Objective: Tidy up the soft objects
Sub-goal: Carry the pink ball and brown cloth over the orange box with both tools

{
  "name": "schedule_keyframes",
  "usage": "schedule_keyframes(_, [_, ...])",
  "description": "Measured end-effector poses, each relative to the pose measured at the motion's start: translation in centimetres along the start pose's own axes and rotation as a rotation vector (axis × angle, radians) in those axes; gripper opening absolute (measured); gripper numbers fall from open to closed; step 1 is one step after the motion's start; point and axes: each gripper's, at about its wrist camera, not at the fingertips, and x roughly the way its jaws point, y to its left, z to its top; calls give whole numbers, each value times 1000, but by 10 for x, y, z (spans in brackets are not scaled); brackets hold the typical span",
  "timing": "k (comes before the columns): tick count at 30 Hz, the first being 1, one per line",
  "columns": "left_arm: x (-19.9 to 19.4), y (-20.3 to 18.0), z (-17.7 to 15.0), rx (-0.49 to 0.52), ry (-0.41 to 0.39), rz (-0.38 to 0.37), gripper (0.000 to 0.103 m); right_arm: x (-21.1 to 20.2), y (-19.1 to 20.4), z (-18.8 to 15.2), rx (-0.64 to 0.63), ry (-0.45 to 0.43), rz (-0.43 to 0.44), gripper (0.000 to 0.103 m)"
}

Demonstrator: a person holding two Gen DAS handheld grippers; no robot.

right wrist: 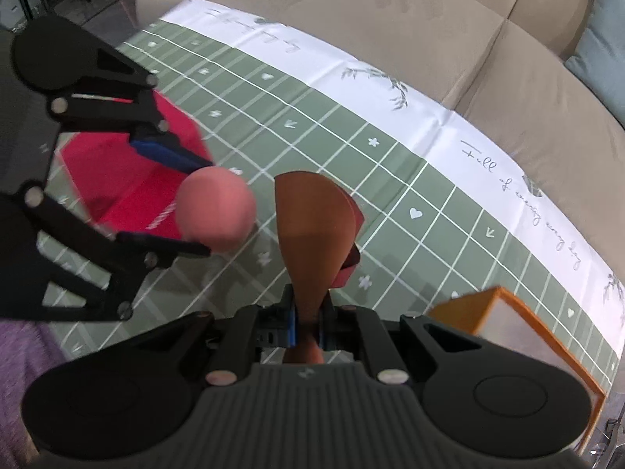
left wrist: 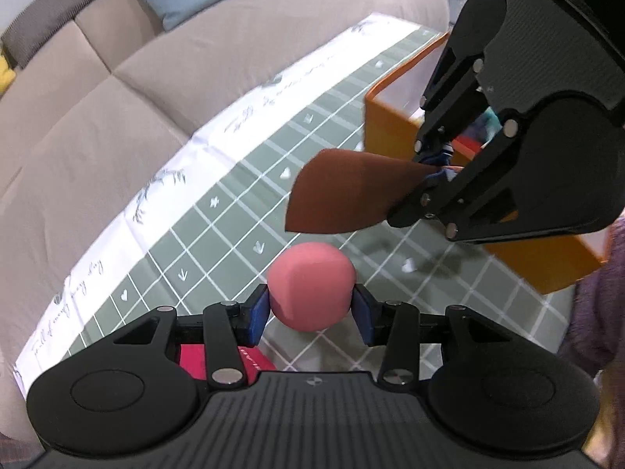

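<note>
1. Here the left tongs pinch a round pink foam ball between their blue pads, the ball squeezed at its sides and hanging clear above the tabletop with its green grid-patterned cloth.
2. The right tongs are pressed nearly together on the narrow end of a thin brown fan-shaped foam piece, which sticks out forward past the tips, also off the cloth.
3. In my judgement the step in hand is carrying both soft pieces to a container. To do it well, keep each squeeze steady, since foam springs back and slips. Keep the two hands apart so the brown piece does not brush the ball, and lower each item inside the walls before letting go.
4. The left wrist view shows the open orange box just beyond the right tongs, with some coloured things inside that are too hidden to name. It also shows only a sliver of a red box under its own frame.
5. The right wrist view shows that red box far more fully, below the left tongs, and only one corner of the orange box.
6. Both views show a beige sofa behind the tabletop.
</note>
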Motion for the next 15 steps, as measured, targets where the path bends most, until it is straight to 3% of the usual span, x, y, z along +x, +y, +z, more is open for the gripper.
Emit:
schedule_keyframes(6, [-40,-34,13,39,-86,-19,51,-59,14,-26,-37,-8,-28,7])
schedule_keyframes(15, [-49,-99,49,175,-149,-52,51,-114,-6,-84,-30,32,-135,7])
